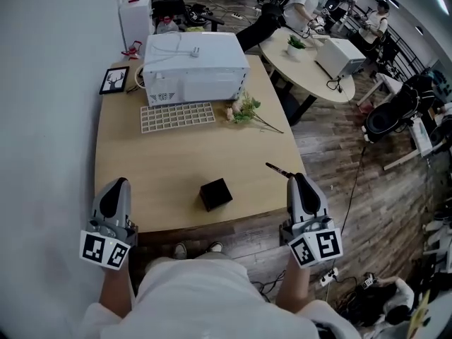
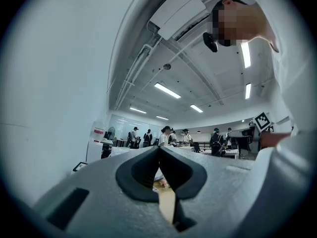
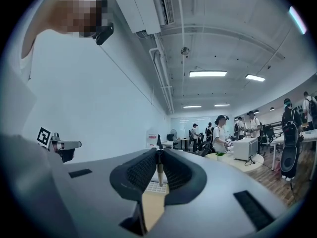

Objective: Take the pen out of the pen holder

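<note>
The black cube-shaped pen holder [image 1: 215, 193] stands on the wooden table [image 1: 162, 154] near its front edge, between my two grippers. My right gripper [image 1: 295, 178] hovers at the table's front right corner, to the right of the holder and apart from it. It is shut on a dark pen [image 1: 277, 169] whose end sticks out up and to the left. In the right gripper view the pen [image 3: 160, 175] stands upright between the ribbed pads [image 3: 142, 171]. My left gripper [image 1: 119, 182] is at the table's front left with its jaws shut and nothing in them [image 2: 158, 150].
A white boxy appliance [image 1: 194, 66] stands at the back of the table, with a white grid tray [image 1: 176, 116] and a flower sprig [image 1: 247, 111] in front of it. A small picture frame [image 1: 114, 80] leans at the back left. A wall runs along the left.
</note>
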